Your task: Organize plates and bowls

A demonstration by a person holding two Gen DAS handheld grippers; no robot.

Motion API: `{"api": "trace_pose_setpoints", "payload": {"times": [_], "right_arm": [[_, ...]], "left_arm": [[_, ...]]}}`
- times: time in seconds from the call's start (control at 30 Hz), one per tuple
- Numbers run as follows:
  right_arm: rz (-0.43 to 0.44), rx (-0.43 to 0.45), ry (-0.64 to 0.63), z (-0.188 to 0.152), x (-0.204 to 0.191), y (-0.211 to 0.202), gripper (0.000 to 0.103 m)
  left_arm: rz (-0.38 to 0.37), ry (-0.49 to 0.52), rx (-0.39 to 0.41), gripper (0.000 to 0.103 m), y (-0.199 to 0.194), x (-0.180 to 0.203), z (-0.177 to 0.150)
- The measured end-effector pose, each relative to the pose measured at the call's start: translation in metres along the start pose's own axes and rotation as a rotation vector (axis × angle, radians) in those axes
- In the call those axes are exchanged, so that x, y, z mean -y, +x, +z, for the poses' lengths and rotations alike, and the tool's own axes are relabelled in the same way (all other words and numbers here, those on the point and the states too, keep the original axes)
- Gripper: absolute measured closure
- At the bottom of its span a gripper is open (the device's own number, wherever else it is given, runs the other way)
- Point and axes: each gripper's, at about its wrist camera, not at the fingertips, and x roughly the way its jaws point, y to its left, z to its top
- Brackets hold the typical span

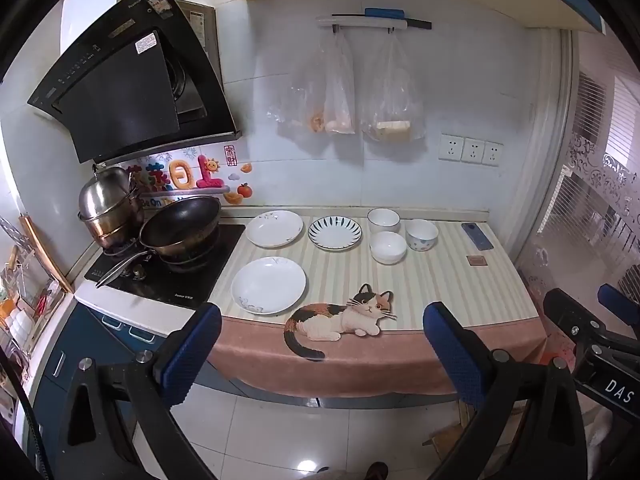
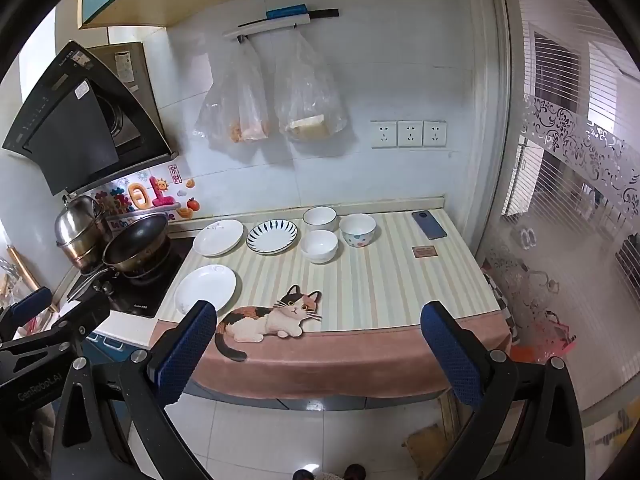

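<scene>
Stock on the tabletop [image 1: 440, 280], striped cloth with a cat picture at its near edge:

- Plates, three. One plain white plate [image 1: 268, 286] is lying at centre-left of the left wrist view, nearest the hob. A second white plate [image 1: 274, 228] is sitting behind it, and a blue-striped plate [image 1: 335, 232] just to its right.
- Bowls, three. Two white bowls [image 1: 383, 220] [image 1: 387, 247] are standing one behind the other at centre-right, a dotted bowl [image 1: 421, 234] just beside them. All are apart, none stacked.

Handling, as a judgement: glazed ceramic, stiff, fairly heavy for the size, slippery and liable to chip. Plates are probably best pinched at the raised rim, bowls by one wall, one finger inside and one outside.

Tools: left gripper [image 1: 320, 352] and right gripper [image 2: 318, 352] are both hanging low in their frames, short of the tabletop edge, fingers spread wide and holding nothing.

Views: the right wrist view is showing the phone [image 2: 429, 224] whole, and the left gripper at its lower left. The left wrist view is showing the right gripper at its lower right, plus more of the hob and a rack at far left.
</scene>
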Motion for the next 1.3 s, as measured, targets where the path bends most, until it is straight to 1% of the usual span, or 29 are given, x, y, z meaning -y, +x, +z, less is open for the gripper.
{"api": "trace_pose_setpoints", "payload": {"times": [0.17, 0.2, 0.37, 0.4, 0.5, 0.83, 1.3], "right_arm": [[-0.003, -0.013, 0.002, -0.004, 0.003, 0.002, 0.0], [0.002, -0.014, 0.0, 0.002, 0.0, 0.001, 0.0], [0.006, -0.027, 0.0, 0.009, -0.006, 0.004, 0.0], [0.01, -0.021, -0.002, 0.003, -0.003, 0.006, 0.0], [0.014, -0.018, 0.0, 0.002, -0.003, 0.006, 0.0], [0.022, -0.024, 0.016, 0.01, 0.0, 0.011, 0.0], [0.018, -0.027, 0.013, 0.009, -0.003, 0.017, 0.0]], "left_arm": [[0.008, 0.005, -0.005, 0.0, 0.001, 0.002, 0.0], [0.008, 0.005, -0.007, 0.0, 0.001, 0.003, 0.0], [0.005, -0.003, -0.007, 0.0, 0.001, 0.001, 0.0], [0.006, -0.003, -0.007, 0.0, 0.001, 0.001, 0.0], [0.004, -0.004, -0.005, 0.0, 0.001, 0.001, 0.0], [0.004, -0.007, -0.003, 0.0, 0.004, 0.0, 0.0], [0.005, -0.008, -0.004, 0.0, 0.006, -0.004, 0.003]]}}
